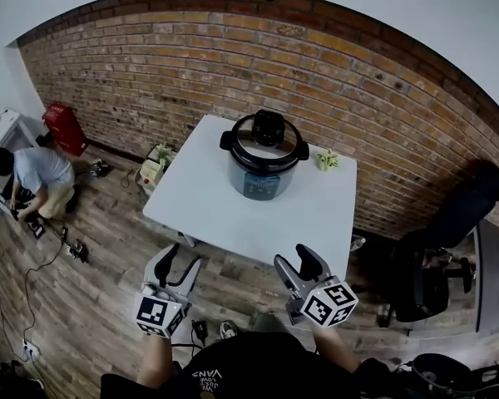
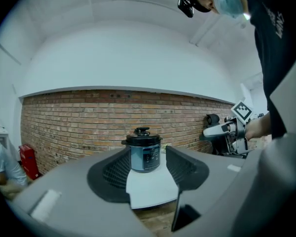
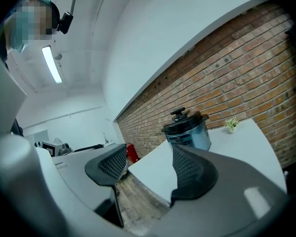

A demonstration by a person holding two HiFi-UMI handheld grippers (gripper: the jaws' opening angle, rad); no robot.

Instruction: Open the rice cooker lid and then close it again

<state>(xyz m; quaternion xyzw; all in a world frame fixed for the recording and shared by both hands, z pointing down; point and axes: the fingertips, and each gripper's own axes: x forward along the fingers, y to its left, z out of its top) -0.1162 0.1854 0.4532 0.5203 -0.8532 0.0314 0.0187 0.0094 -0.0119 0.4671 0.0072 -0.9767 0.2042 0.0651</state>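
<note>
Head view: rice cooker [image 1: 264, 158] upright, panel [image 1: 260, 186] twd camera; left gripper [image 1: 179, 266], right gripper [image 1: 298, 263] wide, empty.

"VANS" upside down on black shirt [image 1: 241, 366]

Small plant [image 1: 328, 160] on white table [image 1: 201, 199]

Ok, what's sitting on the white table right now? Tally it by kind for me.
Rice cooker, lid on: 1
Small green plant: 1
Total: 2
</note>
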